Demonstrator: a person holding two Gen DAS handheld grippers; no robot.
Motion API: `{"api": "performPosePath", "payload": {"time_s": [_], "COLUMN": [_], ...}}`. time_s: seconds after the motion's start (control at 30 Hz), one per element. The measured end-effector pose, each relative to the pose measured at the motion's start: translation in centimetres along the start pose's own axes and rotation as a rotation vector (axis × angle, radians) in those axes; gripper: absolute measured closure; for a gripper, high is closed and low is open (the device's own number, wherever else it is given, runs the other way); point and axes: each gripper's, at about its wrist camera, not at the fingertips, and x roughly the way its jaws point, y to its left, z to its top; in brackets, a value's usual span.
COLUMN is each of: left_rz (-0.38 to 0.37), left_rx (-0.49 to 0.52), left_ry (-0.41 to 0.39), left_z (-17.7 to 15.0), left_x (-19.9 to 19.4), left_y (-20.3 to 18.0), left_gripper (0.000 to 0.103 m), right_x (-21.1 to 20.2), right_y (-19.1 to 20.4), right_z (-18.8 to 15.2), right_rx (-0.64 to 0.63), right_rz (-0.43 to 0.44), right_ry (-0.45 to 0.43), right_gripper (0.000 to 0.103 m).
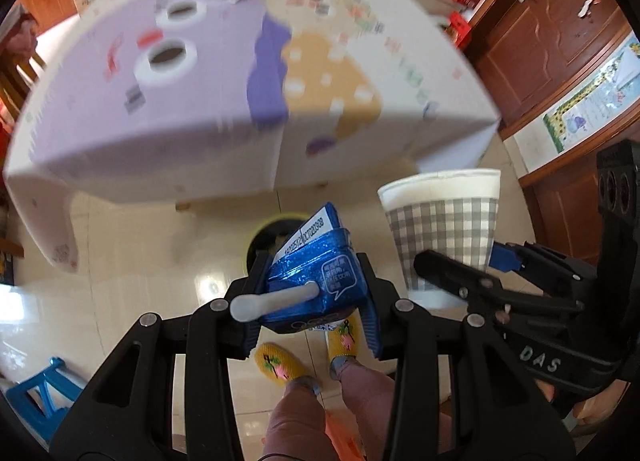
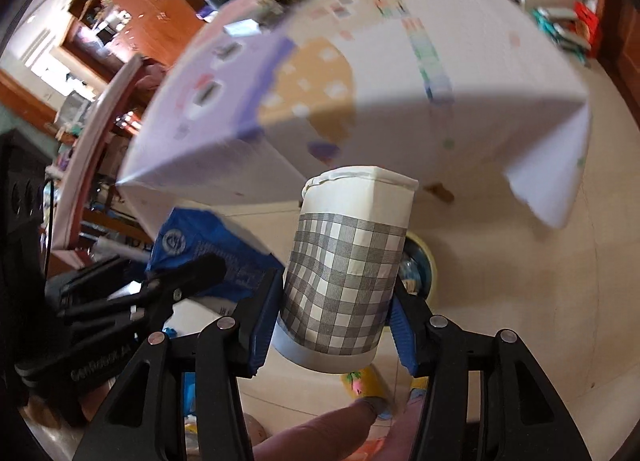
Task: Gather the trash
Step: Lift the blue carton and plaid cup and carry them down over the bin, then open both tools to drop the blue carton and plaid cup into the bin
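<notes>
1. We see the left gripper [image 1: 312, 301] clamped on a crumpled, shiny blue drink carton [image 1: 316, 281]; its blue pads press both sides, and a white straw [image 1: 276, 301] lies across the carton's face.
2. We see the right gripper [image 2: 334, 317] closed on a grey-checked white paper cup [image 2: 344, 273], upright with its rim dented (the cup's inside is not visible).
3. Carton and cup are held side by side in the air, the cup to the carton's right; each shows in the other view.
4. Below them, on the pale tiled floor [image 1: 132, 261], we see a round yellow-rimmed bin [image 1: 272, 237], partly hidden behind the carton.
5. Beyond stands a table under a lilac and white printed cloth [image 1: 224, 73] (blurred).
6. Underneath, the person's yellow slippers [image 1: 280, 365] are on the tiles.
</notes>
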Motion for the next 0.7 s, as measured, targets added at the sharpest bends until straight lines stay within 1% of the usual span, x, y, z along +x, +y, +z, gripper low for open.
{"api": "performPosePath", "payload": {"time_s": [0.17,0.2,0.23,0.3,0.37,0.4,0.43,0.47,0.5,0.53,0.57,0.63,0.7], "left_rz": [0.023,0.030,0.030,0.052,0.057,0.059,0.063,0.072,0.081,0.085,0.085,0.099,0.117], "left_rx": [-0.020,-0.027,-0.031,-0.033,-0.027,-0.029,-0.035,-0.048,-0.063,-0.076,-0.086,-0.093,-0.090], "left_ry": [0.053,0.057,0.056,0.058,0.063,0.071,0.072,0.070,0.070,0.073,0.076,0.075,0.080], "left_z": [-1.6,-1.9,-2.1,-2.6,-2.9,-3.1,-3.2,-3.4,-3.6,-3.8,-3.9,-4.4,-4.6], "left_x": [8.5,10.8,12.1,16.2,19.4,21.5,22.6,24.0,25.4,26.6,27.8,29.6,30.7], "left_y": [1.2,1.6,1.8,2.4,2.9,3.3,3.7,4.2,4.7,5.3,5.6,6.2,6.3], "left_gripper": [0.066,0.066,0.066,0.066,0.064,0.062,0.058,0.049,0.039,0.034,0.027,0.027,0.027], "right_x": [8.5,10.6,12.1,15.9,19.7,21.3,23.2,24.4,25.8,26.9,28.0,29.5,30.0], "right_y": [-4.0,-4.8,-5.5,-7.0,-8.6,-9.4,-10.3,-10.9,-11.7,-12.4,-13.0,-13.7,-13.8], "right_z": [-1.7,-2.2,-2.5,-3.4,-4.0,-4.3,-4.7,-4.7,-5.0,-5.1,-4.9,-4.9,-5.3], "right_rx": [0.022,0.021,0.020,0.023,0.031,0.035,0.044,0.051,0.062,0.070,0.075,0.063,0.038], "right_rz": [-0.018,-0.027,-0.030,-0.035,-0.033,-0.034,-0.042,-0.043,-0.041,-0.039,-0.041,-0.048,-0.057], "right_ry": [0.036,0.041,0.044,0.054,0.074,0.080,0.088,0.094,0.104,0.110,0.111,0.113,0.105], "right_gripper": [0.050,0.050,0.048,0.046,0.044,0.041,0.036,0.033,0.028,0.026,0.026,0.026,0.026]}}
